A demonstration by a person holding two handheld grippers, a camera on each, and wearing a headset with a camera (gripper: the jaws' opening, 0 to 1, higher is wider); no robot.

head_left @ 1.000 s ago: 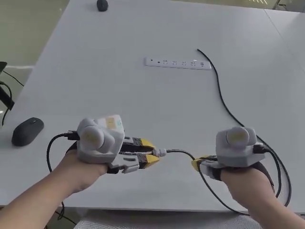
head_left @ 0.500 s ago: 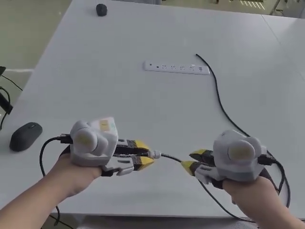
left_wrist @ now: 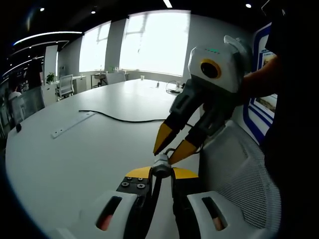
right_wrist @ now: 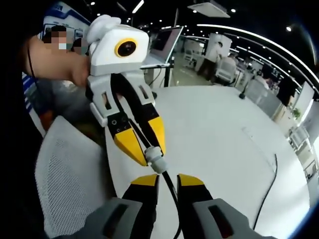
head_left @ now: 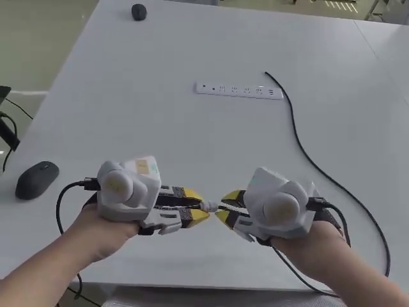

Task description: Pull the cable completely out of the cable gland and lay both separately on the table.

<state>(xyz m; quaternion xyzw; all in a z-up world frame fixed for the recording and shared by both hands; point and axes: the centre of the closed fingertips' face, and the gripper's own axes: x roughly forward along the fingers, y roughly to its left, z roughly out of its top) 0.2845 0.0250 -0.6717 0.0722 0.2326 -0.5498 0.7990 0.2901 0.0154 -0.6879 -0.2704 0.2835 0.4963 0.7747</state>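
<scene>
My left gripper (head_left: 199, 206) is shut on the small grey cable gland (head_left: 209, 206), which it holds just above the white table (head_left: 160, 128) near the front edge. In the left gripper view the gland (left_wrist: 162, 165) sits between my yellow fingertips. The black cable (right_wrist: 170, 188) leaves the gland (right_wrist: 155, 160) and passes between the jaws of my right gripper (right_wrist: 168, 180). That right gripper (head_left: 225, 206) stands open around the cable, its tips almost touching the gland, nose to nose with the left one. The right gripper (left_wrist: 172, 147) shows its fingers apart in the left gripper view.
A long black cord (head_left: 300, 144) lies across the right side of the table, ending by a white power strip (head_left: 238, 90). A dark mouse (head_left: 37, 179) rests at the left edge, another dark object (head_left: 138, 11) at the far end. A mesh chair (left_wrist: 234, 169) is behind the front edge.
My right gripper opened off the cable and moved left along it, from a hand's width away to right beside the gland. The left gripper kept its hold and barely moved.
</scene>
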